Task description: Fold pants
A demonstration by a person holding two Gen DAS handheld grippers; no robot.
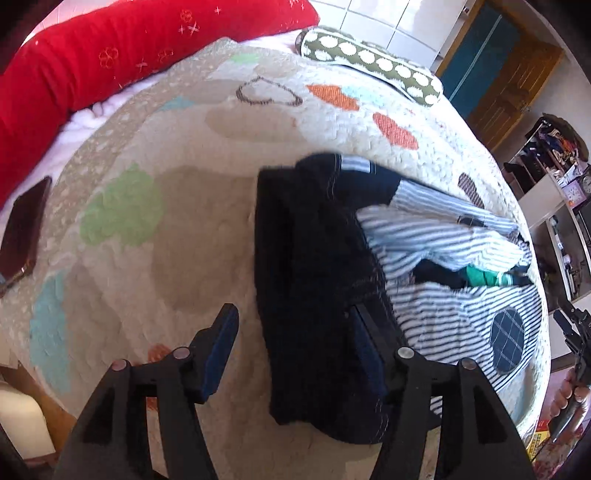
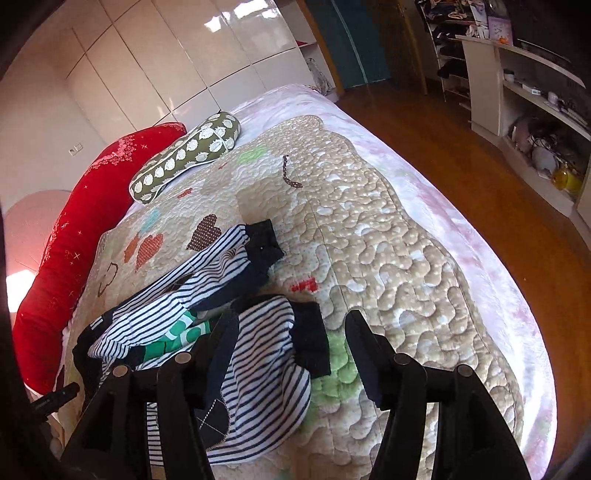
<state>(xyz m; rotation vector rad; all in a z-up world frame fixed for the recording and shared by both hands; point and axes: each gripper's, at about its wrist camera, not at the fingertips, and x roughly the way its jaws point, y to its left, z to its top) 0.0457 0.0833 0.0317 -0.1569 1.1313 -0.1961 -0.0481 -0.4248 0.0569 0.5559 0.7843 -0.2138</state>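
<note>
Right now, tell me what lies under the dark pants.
The dark pants lie on the quilt, their right edge overlapping striped clothes. Whatever else is beneath them is covered.

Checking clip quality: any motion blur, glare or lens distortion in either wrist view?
Left wrist: dark pants and striped garment smeared by motion blur; fisheye bends the quilt. Right wrist: sharper; glare on wardrobe doors.
</note>
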